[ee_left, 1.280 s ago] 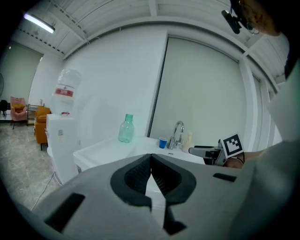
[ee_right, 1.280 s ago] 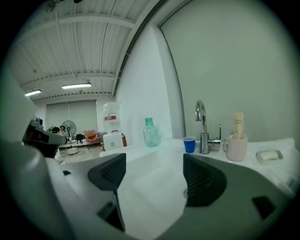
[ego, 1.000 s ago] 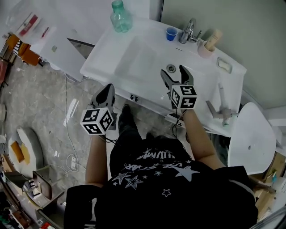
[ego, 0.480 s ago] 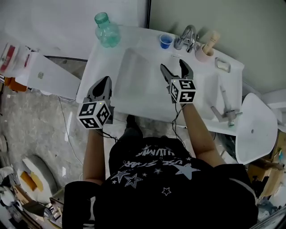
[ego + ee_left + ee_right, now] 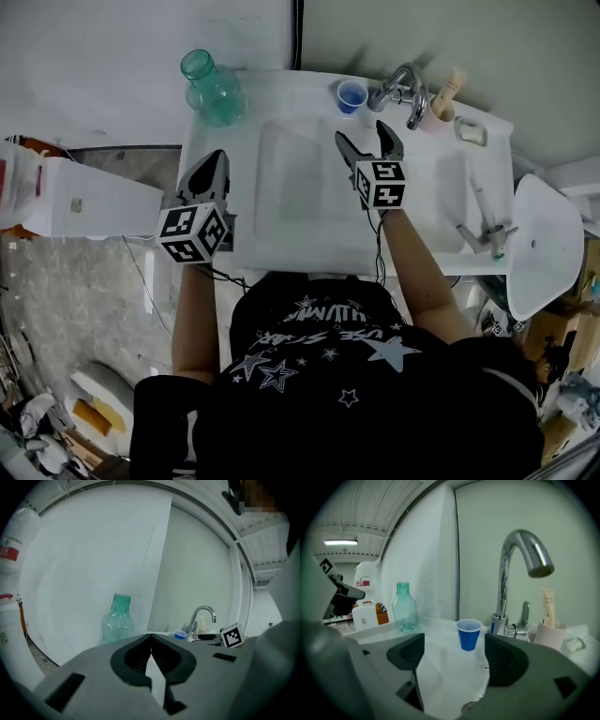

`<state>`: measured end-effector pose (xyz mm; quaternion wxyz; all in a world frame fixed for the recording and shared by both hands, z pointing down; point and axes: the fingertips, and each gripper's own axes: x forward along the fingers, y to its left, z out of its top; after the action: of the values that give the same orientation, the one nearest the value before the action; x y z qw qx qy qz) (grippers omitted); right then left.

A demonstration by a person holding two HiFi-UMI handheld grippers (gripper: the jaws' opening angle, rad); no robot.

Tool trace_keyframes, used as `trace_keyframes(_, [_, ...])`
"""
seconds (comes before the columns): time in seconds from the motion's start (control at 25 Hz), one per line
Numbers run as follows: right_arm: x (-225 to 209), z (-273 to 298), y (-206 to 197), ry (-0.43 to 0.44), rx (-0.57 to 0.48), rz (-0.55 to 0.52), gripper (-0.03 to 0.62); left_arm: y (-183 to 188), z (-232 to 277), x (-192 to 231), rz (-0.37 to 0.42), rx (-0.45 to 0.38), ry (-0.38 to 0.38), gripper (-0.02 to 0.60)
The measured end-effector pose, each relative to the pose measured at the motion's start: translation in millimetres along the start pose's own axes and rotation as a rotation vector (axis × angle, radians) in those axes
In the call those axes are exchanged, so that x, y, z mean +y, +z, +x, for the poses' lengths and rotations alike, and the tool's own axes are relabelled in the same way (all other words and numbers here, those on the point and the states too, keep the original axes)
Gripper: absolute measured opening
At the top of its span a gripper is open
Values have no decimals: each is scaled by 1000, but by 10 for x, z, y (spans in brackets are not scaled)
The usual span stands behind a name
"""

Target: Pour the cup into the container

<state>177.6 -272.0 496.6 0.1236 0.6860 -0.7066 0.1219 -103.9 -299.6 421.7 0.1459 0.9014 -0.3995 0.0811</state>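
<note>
The blue cup (image 5: 352, 95) stands upright on the back rim of the white sink (image 5: 300, 197), just left of the faucet (image 5: 403, 86). The right gripper (image 5: 362, 136) hangs over the basin, near the cup but not touching it. Its 2 jaws are spread wide, have just opened further and grip nothing. The cup lies ahead, framed between them. The left gripper (image 5: 217, 159), jaws together and empty, hovers over the sink's left edge, nearer the person than the green bottle (image 5: 213, 89) at the back-left corner.
</note>
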Motion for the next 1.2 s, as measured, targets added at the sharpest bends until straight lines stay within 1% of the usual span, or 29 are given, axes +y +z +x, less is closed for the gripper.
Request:
trace_keyframes(0.16, [-74, 250, -111, -42, 34, 22, 393, 40, 259, 210, 1, 15, -31, 11])
trace_keyframes(0.24, [-115, 363, -130, -67, 35, 28, 391, 36, 373, 300, 3, 21, -44, 11])
trace_keyframes(0.48, [-252, 680, -204, -124, 59, 37, 387, -64, 612, 485, 12, 54, -73, 11])
trace_keyframes(0.6, [-311, 769, -260, -145, 69, 45, 382, -127, 673, 566, -4, 71, -60, 11])
trace_keyframes(0.72, [-327, 849, -264, -145, 61, 46, 374, -168, 704, 635, -24, 74, -44, 11])
trace_keyframes(1.0, [-330, 1023, -286, -146, 67, 40, 370, -199, 756, 750, -12, 80, -15, 11])
trace_keyframes(1.2, [-396, 1088, -283, -165, 59, 47, 354, -249, 797, 749, -14, 93, -22, 12])
